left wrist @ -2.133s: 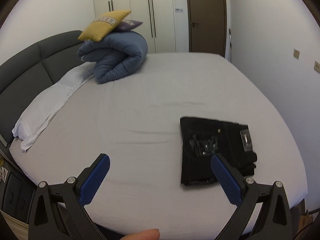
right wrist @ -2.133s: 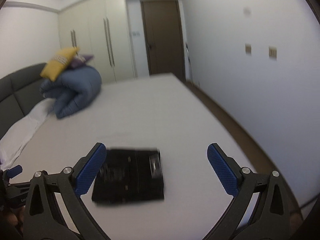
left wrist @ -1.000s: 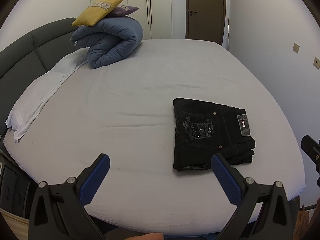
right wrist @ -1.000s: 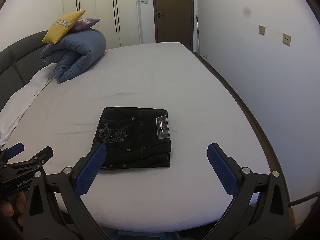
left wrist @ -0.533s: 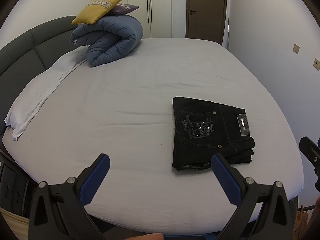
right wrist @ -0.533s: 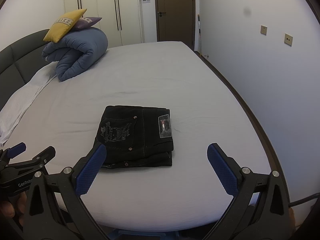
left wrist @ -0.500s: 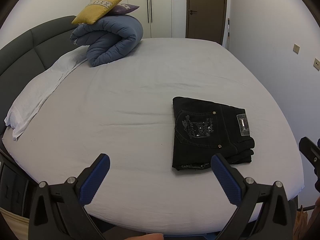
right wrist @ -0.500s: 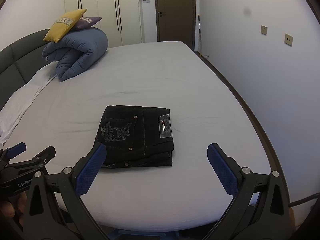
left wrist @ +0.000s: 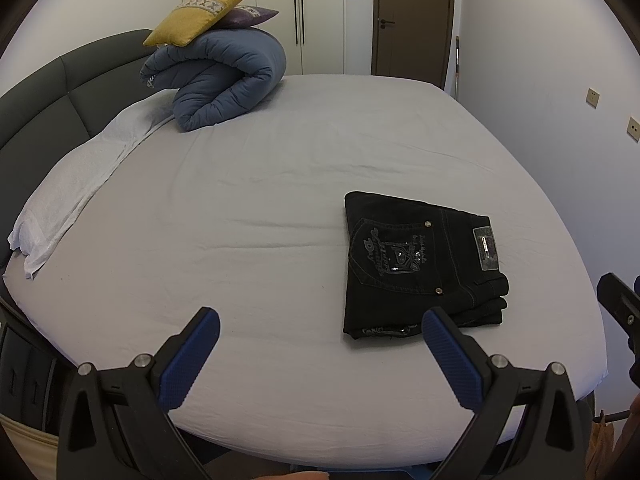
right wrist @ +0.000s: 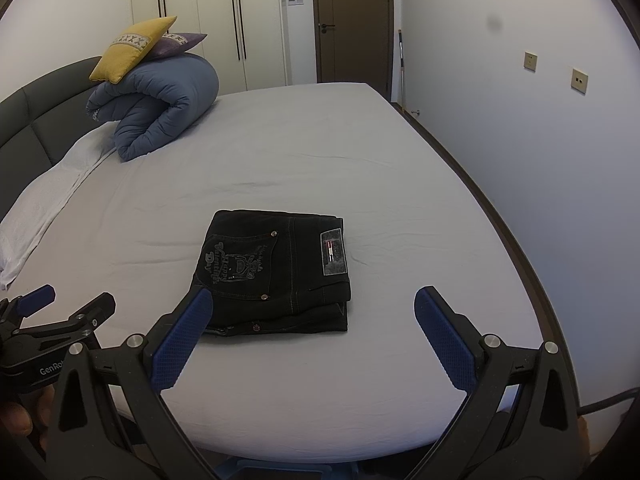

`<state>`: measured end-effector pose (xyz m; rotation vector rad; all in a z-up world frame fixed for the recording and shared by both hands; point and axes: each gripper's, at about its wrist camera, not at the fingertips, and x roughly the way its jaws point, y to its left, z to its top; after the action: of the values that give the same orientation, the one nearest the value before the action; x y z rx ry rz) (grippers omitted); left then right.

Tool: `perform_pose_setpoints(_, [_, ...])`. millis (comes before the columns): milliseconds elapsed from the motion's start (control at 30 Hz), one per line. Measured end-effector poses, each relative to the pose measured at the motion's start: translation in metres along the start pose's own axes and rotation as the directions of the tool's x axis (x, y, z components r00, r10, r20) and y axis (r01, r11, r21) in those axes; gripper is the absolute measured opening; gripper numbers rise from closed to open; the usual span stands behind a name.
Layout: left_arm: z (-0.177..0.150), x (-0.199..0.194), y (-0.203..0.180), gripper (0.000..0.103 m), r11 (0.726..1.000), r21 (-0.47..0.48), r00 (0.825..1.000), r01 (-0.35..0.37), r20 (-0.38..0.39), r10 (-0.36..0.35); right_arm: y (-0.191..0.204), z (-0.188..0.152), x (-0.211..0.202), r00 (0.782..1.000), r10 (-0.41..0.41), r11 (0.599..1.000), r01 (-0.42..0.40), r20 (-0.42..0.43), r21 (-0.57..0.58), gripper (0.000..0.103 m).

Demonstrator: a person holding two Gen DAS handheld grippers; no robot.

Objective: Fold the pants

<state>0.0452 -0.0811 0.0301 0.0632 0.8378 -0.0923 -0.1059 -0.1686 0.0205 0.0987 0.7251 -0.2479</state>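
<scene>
Left tool (left wrist: pixel 318 334) spread wide, holding nothing, above the bed (left wrist: pixel 260 200) edge, black pants (right wrist: pixel 276 270) folded flat near the bed's front edge, right tool (right wrist: pixel 310 316) spread wide, empty, pocket lettering hard to read

Item count, bed (left wrist: pixel 280 184):
- 1 folded pair of black pants (left wrist: pixel 420 264), near the right edge.
- 1 rolled blue duvet (left wrist: pixel 224 80), at the head end.
- 2 cushions on the duvet: 1 yellow cushion (left wrist: pixel 200 14), 1 purple cushion (left wrist: pixel 250 14).
- 1 white towel (left wrist: pixel 76 184), along the left edge.
- 2 grippers: left gripper (left wrist: pixel 320 354), right gripper (right wrist: pixel 312 340).
</scene>
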Motion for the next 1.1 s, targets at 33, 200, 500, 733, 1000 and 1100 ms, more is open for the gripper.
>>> perform_pose_setpoints(33, [0.0002,0.0,0.0002,0.103,1.0,0.001,1.0,0.0,0.0,0.0,0.0001,0.0,-0.0001,1.0,0.0,1.0,0.0,0.0,0.0,0.103])
perform_pose_setpoints(200, [-0.0012,0.0,-0.0012,0.103,1.0,-0.001,1.0,0.0,-0.001,0.0,0.0017,-0.0006,0.0009,1.0,0.004,1.0,-0.004,-0.002,-0.003,0.103])
perform_pose_setpoints(500, [-0.0025,0.0,-0.0028,0.103,1.0,-0.002,1.0,0.0,-0.003,0.0,0.0005,0.0001,0.0031,1.0,0.009,1.0,-0.009,-0.005,-0.005,0.103])
perform_pose_setpoints(733, [-0.0043,-0.0007,-0.0047,0.103,1.0,-0.002,1.0,0.001,-0.003,-0.001,-0.0003,0.0008,0.0041,1.0,0.011,1.0,-0.011,-0.005,-0.006,0.103])
perform_pose_setpoints(1000, [-0.0033,-0.001,-0.0036,0.103,1.0,-0.005,1.0,0.0,-0.004,0.0,-0.0006,0.002,0.0053,1.0,0.015,1.0,-0.015,-0.007,-0.01,0.103])
perform_pose_setpoints(1100, [-0.0034,-0.0011,-0.0036,0.103,1.0,-0.005,1.0,0.0,-0.004,0.0,-0.0003,0.0016,0.005,1.0,0.014,1.0,-0.014,-0.007,-0.01,0.103])
